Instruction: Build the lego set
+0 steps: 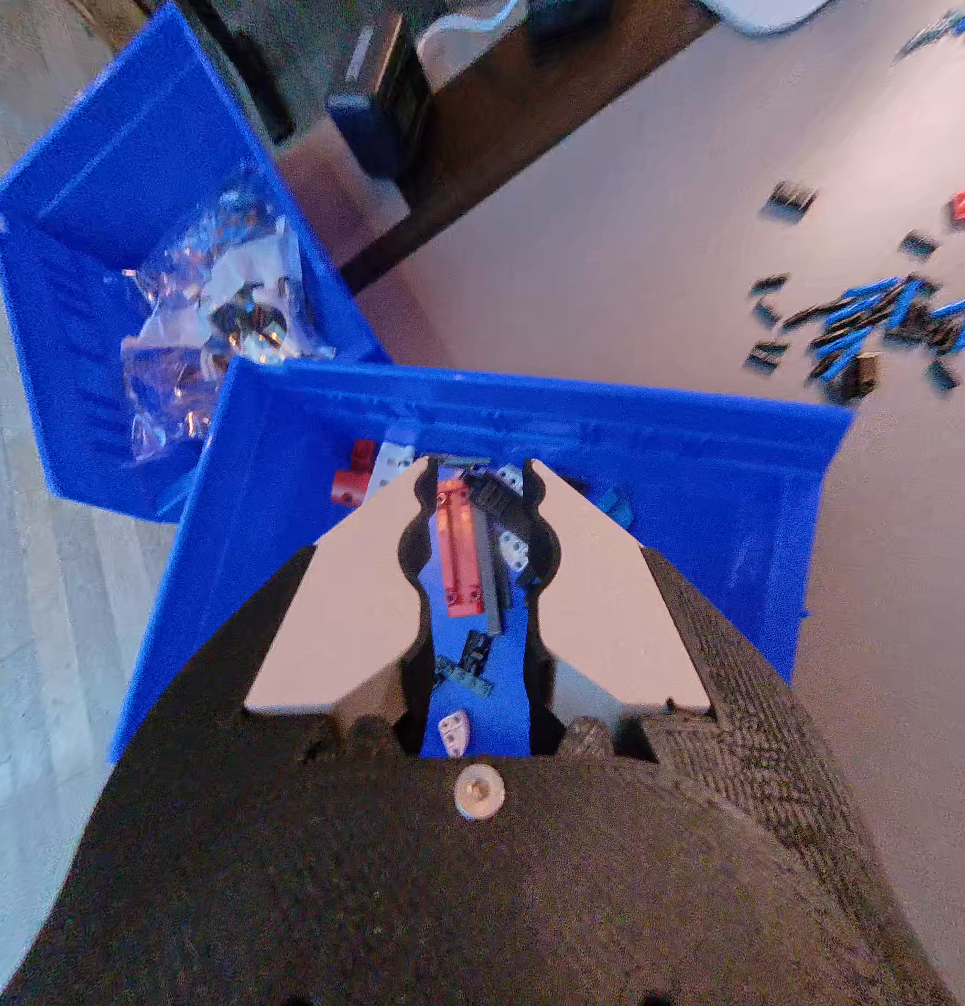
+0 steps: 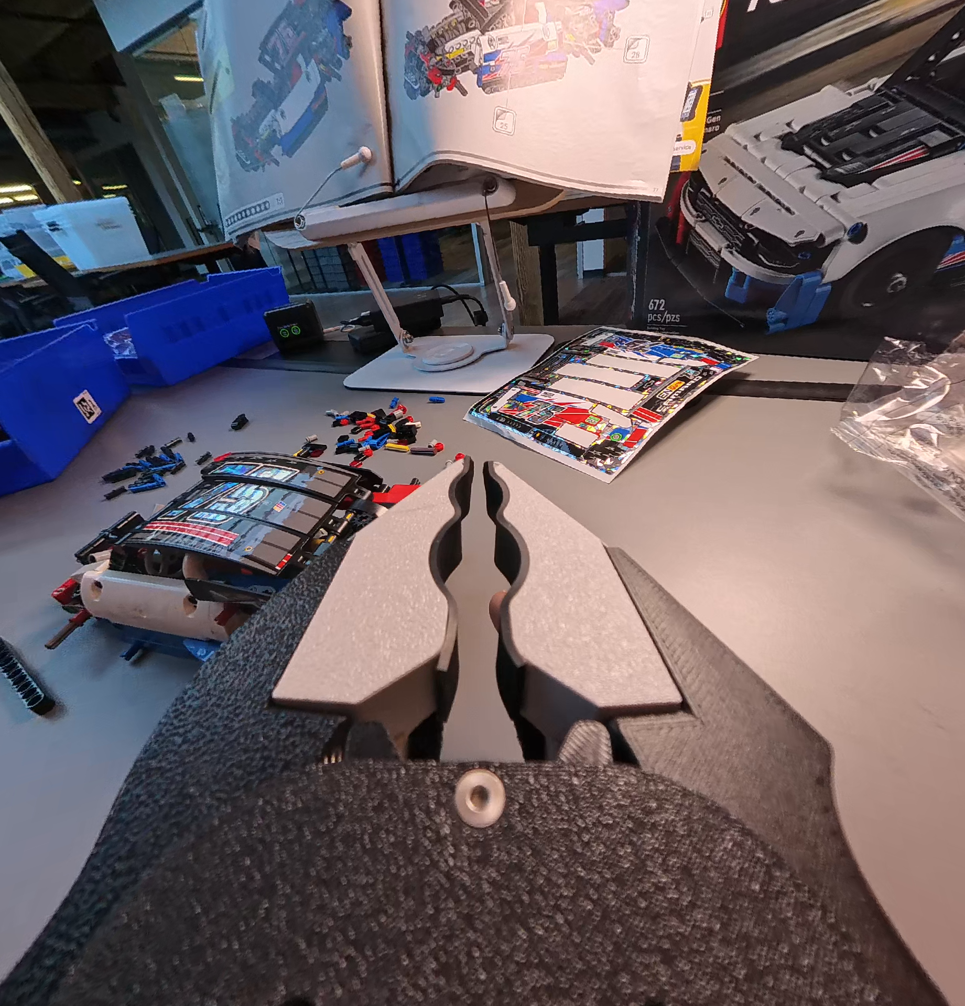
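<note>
Bins first: at the tabletop's left edge the left gripper (image 1: 477, 462) hangs over a blue bin (image 1: 687, 490) of loose pieces, jaws apart and empty, a red plate (image 1: 461, 555) below the gap. Further right, the half-built car (image 2: 224, 539) lies near the tabletop's middle, beside the right gripper (image 2: 477, 465), its jaws nearly closed on nothing.

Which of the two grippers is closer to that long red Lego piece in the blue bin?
Left. The left gripper hangs right over the blue bin, its open fingers framing the long red piece. The right gripper is over the table by the half-built car.
</note>
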The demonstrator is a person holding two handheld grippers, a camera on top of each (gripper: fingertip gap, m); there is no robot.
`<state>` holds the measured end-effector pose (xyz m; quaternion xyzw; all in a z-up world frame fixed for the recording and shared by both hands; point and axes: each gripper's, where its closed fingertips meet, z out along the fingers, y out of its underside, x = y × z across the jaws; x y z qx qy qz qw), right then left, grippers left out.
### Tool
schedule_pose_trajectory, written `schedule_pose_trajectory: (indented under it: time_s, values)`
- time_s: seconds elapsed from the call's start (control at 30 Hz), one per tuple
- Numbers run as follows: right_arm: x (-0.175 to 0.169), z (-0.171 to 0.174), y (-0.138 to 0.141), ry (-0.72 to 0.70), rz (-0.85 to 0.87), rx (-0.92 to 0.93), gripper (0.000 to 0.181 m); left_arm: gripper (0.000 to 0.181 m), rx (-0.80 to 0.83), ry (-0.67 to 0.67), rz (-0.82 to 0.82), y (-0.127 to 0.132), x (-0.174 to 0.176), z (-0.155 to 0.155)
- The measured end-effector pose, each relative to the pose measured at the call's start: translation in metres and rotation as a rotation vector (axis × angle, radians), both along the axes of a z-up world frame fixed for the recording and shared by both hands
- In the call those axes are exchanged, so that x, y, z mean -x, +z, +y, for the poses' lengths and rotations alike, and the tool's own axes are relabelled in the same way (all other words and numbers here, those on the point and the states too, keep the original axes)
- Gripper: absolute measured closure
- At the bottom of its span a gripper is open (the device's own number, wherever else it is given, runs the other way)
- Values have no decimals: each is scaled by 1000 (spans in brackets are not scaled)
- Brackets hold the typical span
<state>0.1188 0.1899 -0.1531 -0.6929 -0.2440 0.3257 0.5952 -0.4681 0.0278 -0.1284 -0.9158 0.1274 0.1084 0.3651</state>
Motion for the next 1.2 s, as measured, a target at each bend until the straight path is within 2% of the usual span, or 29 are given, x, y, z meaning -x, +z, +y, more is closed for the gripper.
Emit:
schedule_pose_trajectory:
  time_s: [0.13,0.27,0.33,0.4,0.5,0.6,0.7,0.87,0.97,1.03,1.07,1.13,1.2]
  values:
    - [3,-3,4,14,-3,-24,179,145,-370,-191,-199,40,-118,-2]
    - [8,-12,10,42,-31,-79,178,140,-582,-354,-442,45,-233,-18]
    - [13,-19,12,75,-56,-118,178,142,-606,-421,-586,34,-286,-23]
    - [20,-28,15,116,-86,-164,178,142,-559,-494,-670,14,-333,-23]
    - [35,-46,18,208,-123,-225,178,144,-386,-637,-638,-26,-386,-25]
    - [47,-65,17,296,-170,-273,179,145,-178,-741,-439,-65,-398,-32]
    - [51,-74,13,333,-210,-298,179,146,-2,-818,-391,-89,-397,-44]
    - [49,-75,13,337,-206,-294,180,156,178,-935,-289,-113,-393,-52]
    - [48,-73,10,333,-213,-284,179,174,206,-978,-224,-120,-393,-49]
    - [49,-74,9,341,-214,-279,179,175,183,-985,-312,-113,-399,-47]
    - [51,-76,10,355,-206,-276,178,175,167,-984,-410,-105,-403,-46]
    - [59,-91,16,435,-154,-266,177,175,139,-989,-673,-81,-412,-48]
    - [72,-116,23,572,-93,-247,174,175,115,-946,-940,-54,-414,-45]
